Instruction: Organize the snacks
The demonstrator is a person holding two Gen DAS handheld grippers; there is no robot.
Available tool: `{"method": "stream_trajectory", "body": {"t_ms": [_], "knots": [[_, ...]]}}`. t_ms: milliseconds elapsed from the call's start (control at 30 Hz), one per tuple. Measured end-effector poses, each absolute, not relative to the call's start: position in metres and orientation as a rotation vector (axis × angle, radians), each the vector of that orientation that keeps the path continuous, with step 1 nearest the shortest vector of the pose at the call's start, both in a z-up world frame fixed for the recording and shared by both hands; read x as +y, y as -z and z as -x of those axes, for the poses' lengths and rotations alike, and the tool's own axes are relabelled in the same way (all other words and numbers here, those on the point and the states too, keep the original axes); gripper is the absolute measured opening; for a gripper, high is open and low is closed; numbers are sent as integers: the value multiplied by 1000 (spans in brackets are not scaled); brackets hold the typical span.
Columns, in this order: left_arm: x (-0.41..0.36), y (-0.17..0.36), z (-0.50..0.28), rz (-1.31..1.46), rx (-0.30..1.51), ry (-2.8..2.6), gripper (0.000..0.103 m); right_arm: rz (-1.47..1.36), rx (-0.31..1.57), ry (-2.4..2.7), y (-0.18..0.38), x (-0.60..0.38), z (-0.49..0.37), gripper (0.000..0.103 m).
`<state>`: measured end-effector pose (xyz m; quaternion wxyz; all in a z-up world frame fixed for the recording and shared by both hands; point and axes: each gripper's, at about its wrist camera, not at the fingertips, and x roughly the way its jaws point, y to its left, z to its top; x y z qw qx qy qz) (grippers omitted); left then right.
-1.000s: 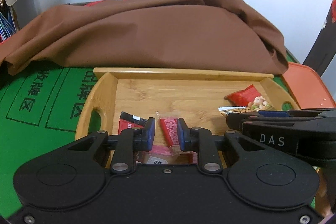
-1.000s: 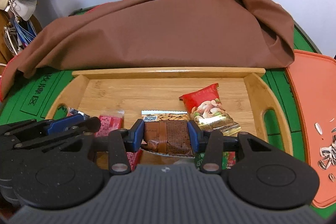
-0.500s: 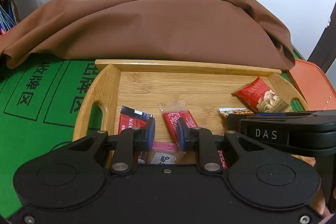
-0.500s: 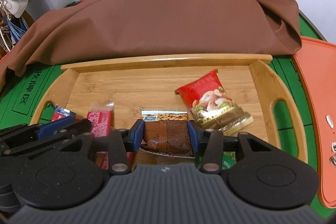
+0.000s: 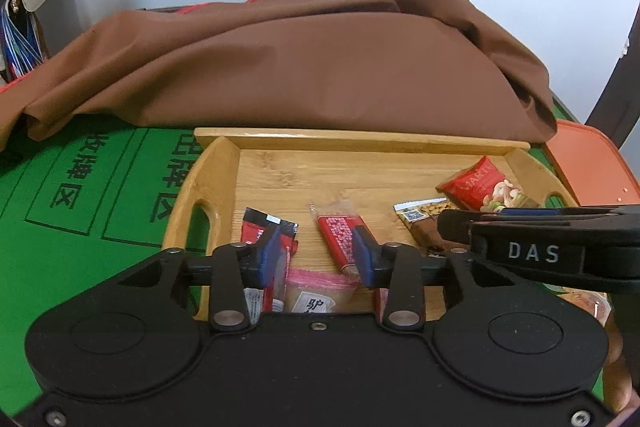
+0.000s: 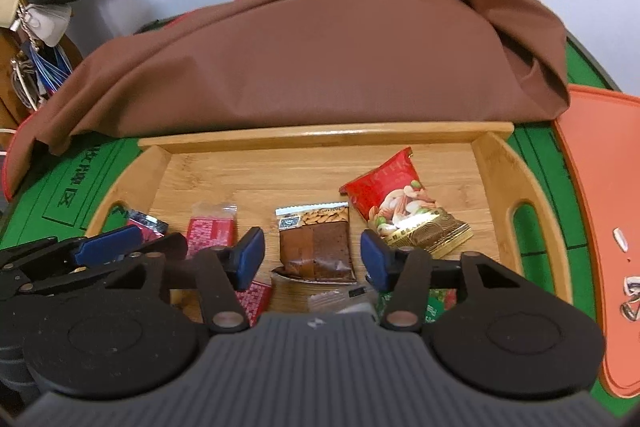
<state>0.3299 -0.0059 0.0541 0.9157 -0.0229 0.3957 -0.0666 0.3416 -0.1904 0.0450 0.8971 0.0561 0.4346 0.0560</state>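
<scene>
Both grippers hang over the near side of a wooden tray (image 6: 320, 137) that sits on a green table (image 5: 80, 187).

A second ago the right gripper (image 6: 312, 259) was squeezing a brown snack bar (image 6: 316, 247). Now its jaws are opening. The bar lies flat on the tray between the blue pads, and there is a gap on each side of it. So the bar has been let go.

The left gripper (image 5: 316, 255) was almost shut a second ago, with its pads close together over a small red packet (image 5: 340, 239). Now its jaws are opening too. The red packet lies on the tray, partly behind the right-hand pad, and nothing is pinched between the pads. A red and black packet (image 5: 264, 227) lies partly behind the other pad. A pink packet (image 5: 316, 291) shows low down between the jaws.

A red bag of nuts (image 6: 396, 203) lies on the tray to the right of the bar, in the same spot as before. A big brown cloth (image 6: 320, 59) is heaped behind the tray. An orange mat (image 6: 600, 187) lies on the table to the right.
</scene>
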Motion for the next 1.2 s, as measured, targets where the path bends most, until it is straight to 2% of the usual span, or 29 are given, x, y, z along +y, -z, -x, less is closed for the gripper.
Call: {"method": "stream_trajectory", "body": {"t_ms": [133,333,400,567,800,1200], "knots": [[-1,-63,-318,48,788,128,53,-115,875,-117,-54,-194,-330,74],[5,-75,-293,46,743,124,76,-107,830,-118,-66,-203,-308,85],[7,-80,-283,45,722,134,87,-97,813,-117,-68,-206,-299,89],[7,-90,-256,37,678,155,100,-96,781,-130,-72,-213,-277,94],[2,-93,-221,9,639,163,103,-75,743,-140,-72,-219,-246,103],[6,-80,-172,-2,615,171,103,-88,725,-153,-62,-227,-200,103]]}}
